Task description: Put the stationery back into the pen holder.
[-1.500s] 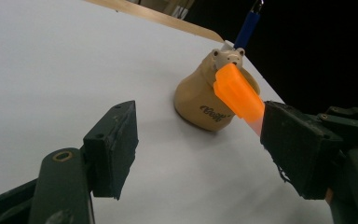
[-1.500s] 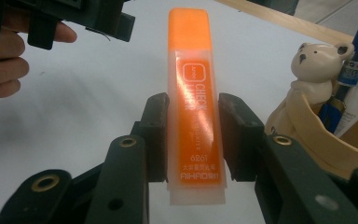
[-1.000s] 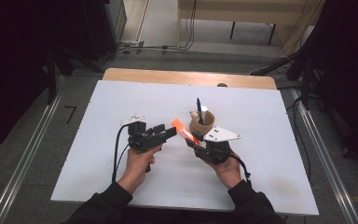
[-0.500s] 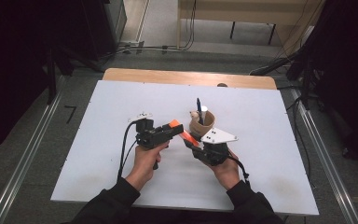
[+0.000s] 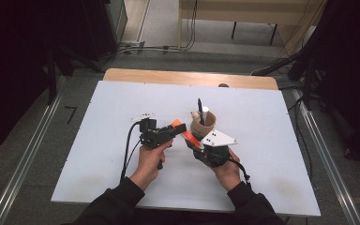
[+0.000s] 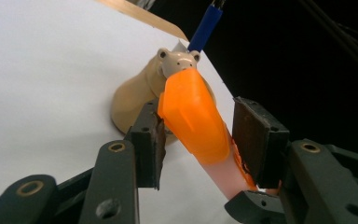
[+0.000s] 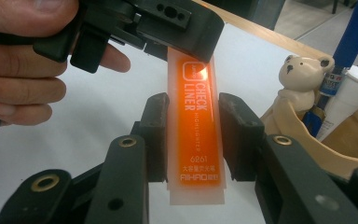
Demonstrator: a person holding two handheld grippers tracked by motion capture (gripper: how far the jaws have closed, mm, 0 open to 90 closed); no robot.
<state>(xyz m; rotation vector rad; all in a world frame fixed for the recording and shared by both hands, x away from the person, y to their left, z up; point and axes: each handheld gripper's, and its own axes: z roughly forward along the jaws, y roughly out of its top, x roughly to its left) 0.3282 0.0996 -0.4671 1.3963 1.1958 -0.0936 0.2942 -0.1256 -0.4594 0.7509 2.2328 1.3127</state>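
A: Where is the orange highlighter?

B: It sits above the middle of the white desk, between the two hands and just near-left of the pen holder. The right tongs hold it by its body. In the right gripper view both pads press flat against the sides of the translucent barrel, with the printed label facing the camera.

A: And the left tongs?

B: They have come to the highlighter's cap end. Their jaws have just been closing, and the orange cap lies between them. In the left gripper view the left pad touches the cap's side, while a narrow gap shows between the cap and the right pad, so the cap is not clamped from both sides; the tongs stand partly open around it.

A: What stands near it?

B: A beige pen holder with a small bear figure on its rim, standing on the desk just beyond the cap. A blue pen and a white tube stick up out of it. In the high view it is just far of the right hand, close to the right tongs.

A: The left hand?

B: It grips its tool from the near left, with the cable trailing down toward the person.
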